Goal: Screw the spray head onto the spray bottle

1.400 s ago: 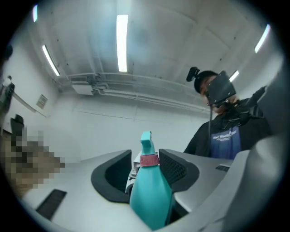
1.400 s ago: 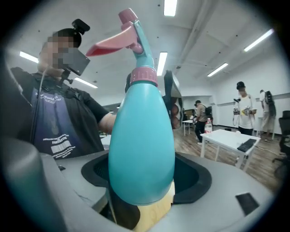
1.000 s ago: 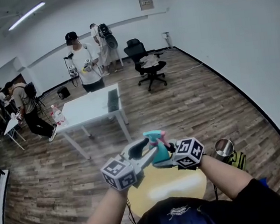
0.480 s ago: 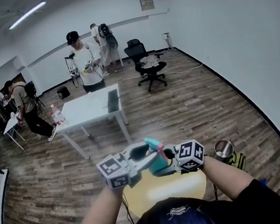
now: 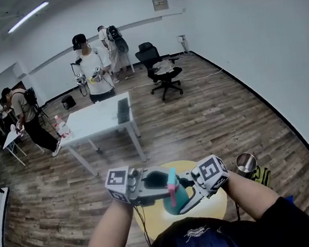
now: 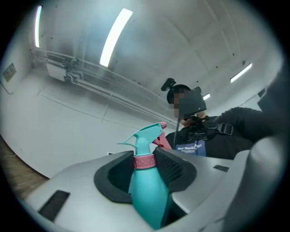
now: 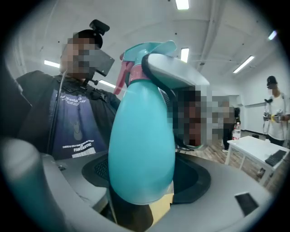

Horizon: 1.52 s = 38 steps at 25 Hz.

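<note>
A teal spray bottle (image 5: pixel 172 203) hangs upright over the yellow table, close to my chest. Its teal spray head (image 6: pixel 147 133) has a pink trigger and sits on the neck with a pink collar (image 6: pixel 144 161). My left gripper (image 5: pixel 163 184) reaches in from the left. Its jaws have just been closing and then easing slightly, and its black pads (image 6: pixel 174 165) press the collar on both sides. My right gripper (image 5: pixel 190 195) comes from the right and is shut on the bottle's wide body (image 7: pixel 142 140). In the right gripper view, the left gripper's grey finger (image 7: pixel 174 74) wraps the neck.
A round yellow table (image 5: pixel 216 203) lies under the grippers, with a metal cup (image 5: pixel 247 163) on the floor to its right. Farther off stand a white table (image 5: pixel 95 120), a black office chair (image 5: pixel 162 69) and several people (image 5: pixel 92 72).
Both grippers and the bottle have come down and nearer to me. The left gripper has swung round to point right, across the view, and its hold has shifted at the bottle's neck.
</note>
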Available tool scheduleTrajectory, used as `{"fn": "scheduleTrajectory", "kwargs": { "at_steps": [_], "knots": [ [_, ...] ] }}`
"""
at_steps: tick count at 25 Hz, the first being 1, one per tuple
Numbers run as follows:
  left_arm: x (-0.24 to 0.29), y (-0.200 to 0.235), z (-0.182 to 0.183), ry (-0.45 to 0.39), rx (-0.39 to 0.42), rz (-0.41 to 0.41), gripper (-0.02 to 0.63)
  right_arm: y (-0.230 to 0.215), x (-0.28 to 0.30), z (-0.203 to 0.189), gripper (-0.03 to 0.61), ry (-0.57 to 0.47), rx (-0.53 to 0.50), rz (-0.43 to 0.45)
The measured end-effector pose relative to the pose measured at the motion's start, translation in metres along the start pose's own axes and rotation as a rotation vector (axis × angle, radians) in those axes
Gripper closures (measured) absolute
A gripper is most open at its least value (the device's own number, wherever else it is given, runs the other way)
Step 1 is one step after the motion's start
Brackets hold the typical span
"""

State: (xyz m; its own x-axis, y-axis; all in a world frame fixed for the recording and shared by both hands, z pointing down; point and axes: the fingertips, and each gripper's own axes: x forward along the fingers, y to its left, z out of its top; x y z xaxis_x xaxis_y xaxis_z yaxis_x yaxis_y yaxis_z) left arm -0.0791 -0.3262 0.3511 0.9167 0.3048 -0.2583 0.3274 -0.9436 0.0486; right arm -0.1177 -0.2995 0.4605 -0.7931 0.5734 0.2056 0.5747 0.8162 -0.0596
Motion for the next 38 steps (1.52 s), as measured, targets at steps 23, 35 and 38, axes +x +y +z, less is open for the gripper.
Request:
{"fn": "scheduleTrajectory", "kwargs": {
  "at_steps": [23, 35, 38],
  "knots": [
    [-0.04, 0.085, 0.023, 0.164, 0.132, 0.959, 0.235, -0.115, -0.065, -0.047, 0.219, 0.157, 0.148, -0.656],
    [-0.032, 0.023, 0.037, -0.069, -0.027, 0.165, 0.525, -0.038, -0.014, -0.013, 0.219, 0.064, 0.002, -0.206],
    [-0.022, 0.007, 0.039, -0.14, -0.116, -0.056, 0.525, -0.012, -0.001, -0.004, 0.219, 0.053, -0.036, -0.076]
  ]
}}
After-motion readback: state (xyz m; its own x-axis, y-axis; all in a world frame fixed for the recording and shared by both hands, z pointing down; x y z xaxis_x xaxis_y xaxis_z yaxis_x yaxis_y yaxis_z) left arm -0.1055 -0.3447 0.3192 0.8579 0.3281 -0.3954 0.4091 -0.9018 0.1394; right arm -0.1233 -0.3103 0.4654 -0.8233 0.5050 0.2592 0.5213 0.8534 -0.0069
